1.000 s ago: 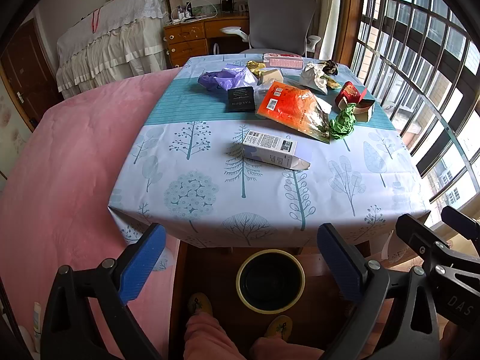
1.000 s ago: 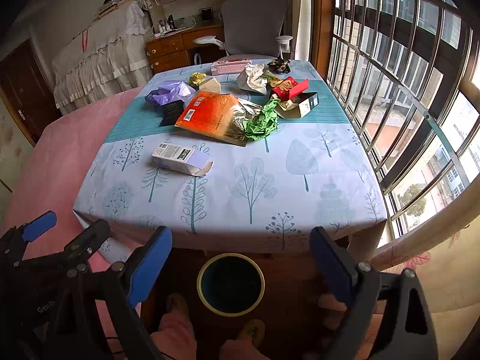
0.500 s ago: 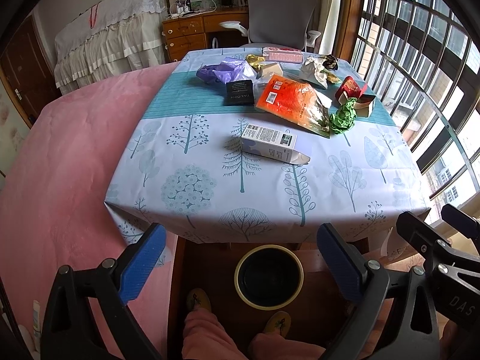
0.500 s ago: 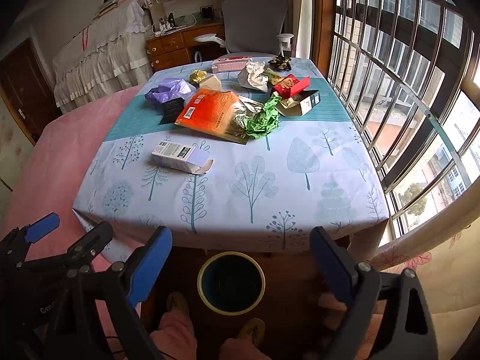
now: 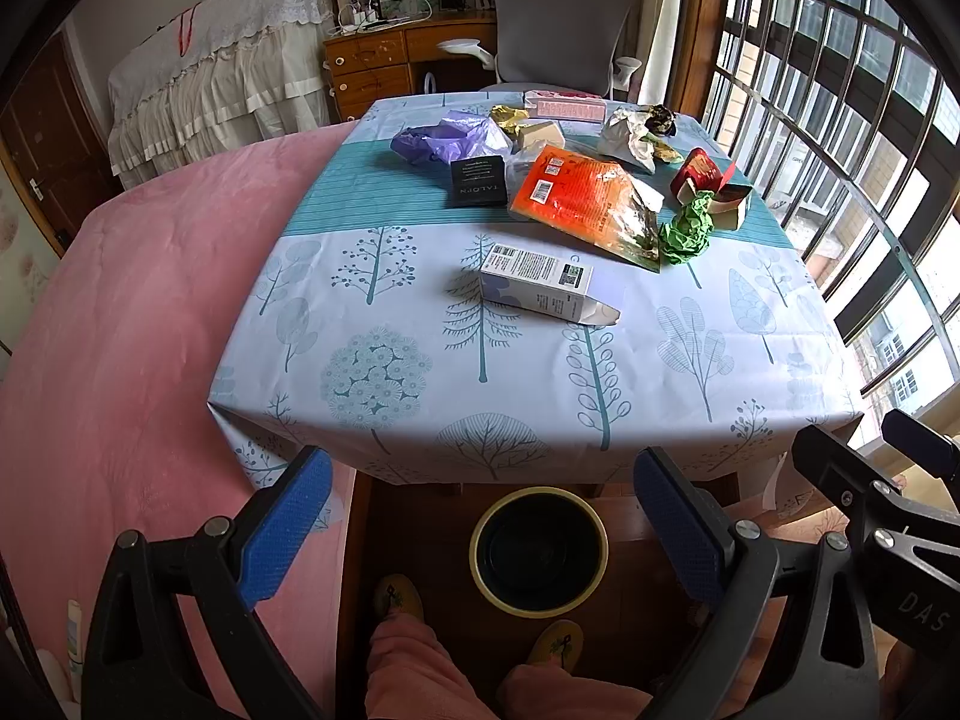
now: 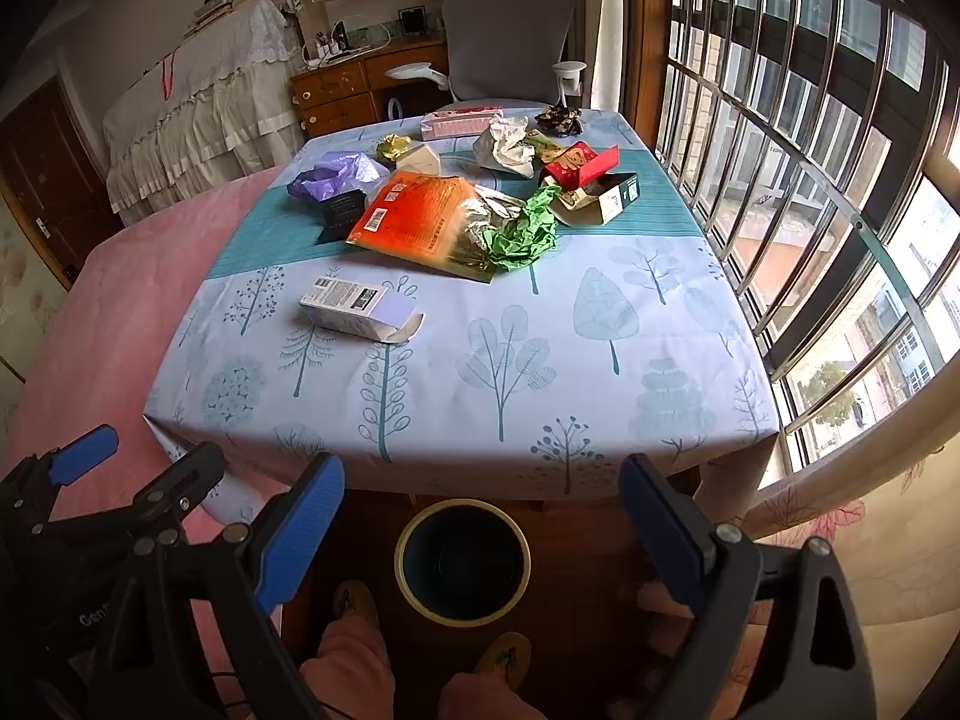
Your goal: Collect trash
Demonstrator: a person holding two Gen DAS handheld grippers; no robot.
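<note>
Both our grippers have drifted slightly forward toward the table [image 5: 540, 372], which looms larger than a second ago. On its tree-print cloth lie an orange foil bag [image 5: 585, 204], a white carton [image 5: 540, 288] and crumpled green paper [image 5: 687, 231]. Below, the yellow-rimmed bin [image 5: 537, 552] stands between our feet. Left gripper [image 5: 480, 531] and right gripper [image 6: 480, 531] gape wide, holding nothing.
</note>
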